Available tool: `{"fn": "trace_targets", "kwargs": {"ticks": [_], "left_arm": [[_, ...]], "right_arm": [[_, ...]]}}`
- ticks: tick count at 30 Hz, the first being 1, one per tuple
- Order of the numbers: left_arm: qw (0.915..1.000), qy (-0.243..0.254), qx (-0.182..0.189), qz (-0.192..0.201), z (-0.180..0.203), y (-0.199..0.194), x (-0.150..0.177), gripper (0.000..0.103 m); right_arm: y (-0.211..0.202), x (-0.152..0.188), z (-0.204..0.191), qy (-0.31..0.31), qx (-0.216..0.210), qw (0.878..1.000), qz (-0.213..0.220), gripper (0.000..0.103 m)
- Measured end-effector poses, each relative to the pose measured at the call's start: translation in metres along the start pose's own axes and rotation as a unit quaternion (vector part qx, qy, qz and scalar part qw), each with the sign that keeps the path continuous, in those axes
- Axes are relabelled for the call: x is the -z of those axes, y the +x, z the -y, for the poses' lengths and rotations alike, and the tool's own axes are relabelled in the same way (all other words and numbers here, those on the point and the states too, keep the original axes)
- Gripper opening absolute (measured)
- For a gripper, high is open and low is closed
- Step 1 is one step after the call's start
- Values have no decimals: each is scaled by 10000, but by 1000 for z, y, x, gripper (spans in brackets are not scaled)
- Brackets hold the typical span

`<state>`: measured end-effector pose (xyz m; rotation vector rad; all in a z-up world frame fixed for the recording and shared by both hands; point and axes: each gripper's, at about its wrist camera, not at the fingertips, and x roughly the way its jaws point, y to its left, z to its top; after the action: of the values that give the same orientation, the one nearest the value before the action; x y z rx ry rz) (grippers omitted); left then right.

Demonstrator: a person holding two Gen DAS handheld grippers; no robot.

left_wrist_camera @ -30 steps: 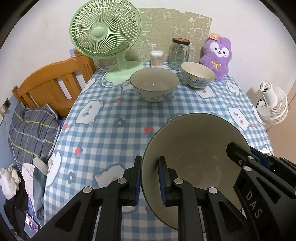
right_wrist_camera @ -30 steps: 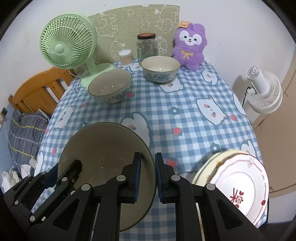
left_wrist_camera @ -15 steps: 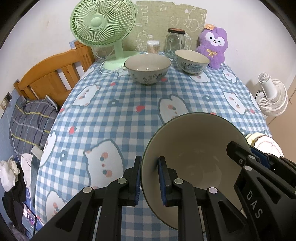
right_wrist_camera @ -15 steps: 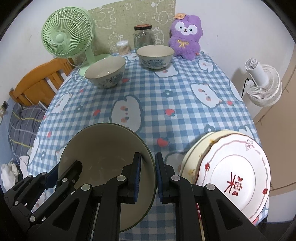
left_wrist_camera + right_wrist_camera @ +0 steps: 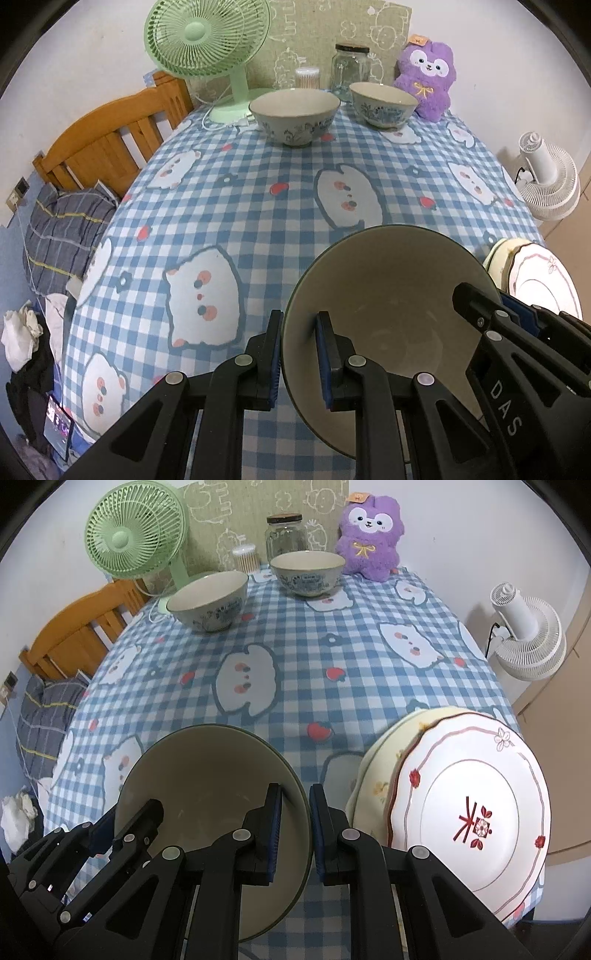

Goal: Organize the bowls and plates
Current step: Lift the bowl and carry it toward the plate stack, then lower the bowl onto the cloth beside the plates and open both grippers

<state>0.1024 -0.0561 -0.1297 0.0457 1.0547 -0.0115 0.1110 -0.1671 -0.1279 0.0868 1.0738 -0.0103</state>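
bowl in both claws, two more bowls left to gather

plates look partly sorted: a white plate [image 5: 476, 808] with red flowers lies on top of a cream plate [image 5: 384, 760] at the table's [image 5: 332, 646] near right corner, about 4 o'clock in the right wrist view. bowls are not yet together. one patterned bowl [image 5: 294, 117] stands at 12 o'clock near the far edge in the left wrist view, and a second patterned bowl [image 5: 383, 105] stands just beside it at 1 o'clock, the two apart from each other. so, as i judge it, the stacking of bowls is the part left to do.

the large plain bowl [image 5: 388, 306] is carried by both claws at once. the left claw [image 5: 298, 360] is clamped on its rim at the bowl's 9 o'clock side, one finger inside the wall and one outside. the right claw [image 5: 295, 834] is clamped on the opposite rim, at the bowl's 3 o'clock side in its own view, again one finger in and one out. the bowl is tipped, its mouth facing toward the far end of the table, and it hangs over the near part of the checked cloth; whether its foot touches the cloth is hidden.

from the held bowl, the two patterned bowls lie well apart toward 12 o'clock, and the plates sit just beside it toward 3 o'clock.
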Motion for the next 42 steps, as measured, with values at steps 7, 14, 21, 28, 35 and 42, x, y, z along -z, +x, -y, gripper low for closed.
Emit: {"fn": "trace_targets", "kwargs": {"ticks": [7, 14, 21, 28, 35, 42], "left_arm": [[10000, -12, -32, 12, 2, 5, 9, 15], [10000, -30, 14, -7, 3, 6, 9, 18], [10000, -19, 44, -36, 5, 4, 7, 37], [9998, -186, 13, 45, -4, -8, 1, 58], [9995, -247, 12, 213, -6, -30, -8, 65], [9984, -256, -20, 502, -5, -63, -21, 73]], "right_arm": [[3, 5, -1, -103, 57, 9999, 39, 19], [4, 4, -2, -100, 54, 9999, -7, 20], [3, 1, -1, -106, 20, 9998, -173, 23], [-14, -5, 6, 85, -34, 9999, -74, 60], [-44, -16, 7, 5, -14, 9999, 152, 64], [-79, -28, 11, 18, -26, 9988, 482, 66]]}}
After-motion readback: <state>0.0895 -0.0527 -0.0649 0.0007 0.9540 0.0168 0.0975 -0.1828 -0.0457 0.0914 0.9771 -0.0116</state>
